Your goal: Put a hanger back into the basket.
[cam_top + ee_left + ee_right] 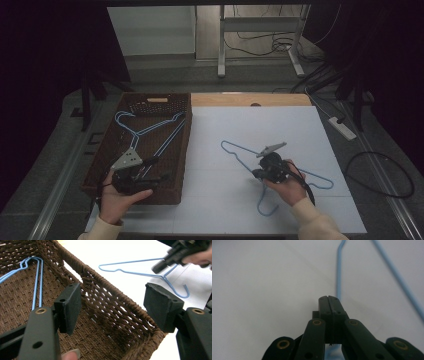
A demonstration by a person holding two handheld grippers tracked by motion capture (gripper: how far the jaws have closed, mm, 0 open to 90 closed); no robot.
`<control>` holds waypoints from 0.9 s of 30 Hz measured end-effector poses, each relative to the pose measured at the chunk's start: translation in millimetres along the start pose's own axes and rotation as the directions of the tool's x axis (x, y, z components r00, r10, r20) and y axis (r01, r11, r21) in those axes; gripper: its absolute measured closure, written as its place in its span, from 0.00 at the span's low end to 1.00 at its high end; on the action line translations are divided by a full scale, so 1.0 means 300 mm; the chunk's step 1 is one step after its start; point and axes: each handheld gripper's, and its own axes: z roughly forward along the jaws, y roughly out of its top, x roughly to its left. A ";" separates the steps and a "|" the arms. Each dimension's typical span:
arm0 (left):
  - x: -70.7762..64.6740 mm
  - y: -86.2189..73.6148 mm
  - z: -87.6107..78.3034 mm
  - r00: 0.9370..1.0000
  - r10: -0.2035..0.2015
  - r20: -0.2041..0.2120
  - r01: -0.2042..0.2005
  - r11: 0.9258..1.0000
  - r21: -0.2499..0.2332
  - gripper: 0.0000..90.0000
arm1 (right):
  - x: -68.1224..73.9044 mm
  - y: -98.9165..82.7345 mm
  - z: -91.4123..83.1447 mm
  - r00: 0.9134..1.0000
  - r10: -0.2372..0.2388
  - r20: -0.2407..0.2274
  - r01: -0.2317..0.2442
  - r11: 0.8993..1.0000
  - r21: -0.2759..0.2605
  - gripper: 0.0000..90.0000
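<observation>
A brown wicker basket (186,145) stands at the table's left with blue wire hangers (150,131) lying in it. My left gripper (159,169) hovers open over the basket's near right corner; its pads (68,303) straddle the basket wall (100,282) with nothing between them, and a hanger in the basket (37,277) lies beyond. Another blue hanger (234,150) lies on the white table (280,125). My right gripper (255,173) is down on it near the neck, jaws shut (329,298) on its wire (338,272). From the left gripper view, that hanger (130,272) and the blurred right gripper (160,266) show.
A wooden strip (250,99) runs along the table's far edge. A white power strip (342,127) and black cables (380,175) lie on the floor to the right. A metal table frame (260,30) stands behind.
</observation>
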 end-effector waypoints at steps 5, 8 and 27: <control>0.005 -0.002 -0.002 1.000 -0.003 0.000 0.003 1.000 -0.002 0.35 | -0.042 0.103 0.078 0.999 0.035 0.008 -0.034 0.999 -0.031 1.00; 0.008 -0.003 -0.005 1.000 -0.004 0.000 0.004 1.000 -0.003 0.35 | -0.062 0.154 0.133 0.998 0.062 0.005 -0.061 0.997 -0.039 1.00; 0.013 -0.005 -0.011 1.000 -0.006 -0.004 0.006 1.000 -0.005 0.35 | -0.017 0.217 0.239 0.997 0.039 -0.059 -0.038 0.999 0.017 1.00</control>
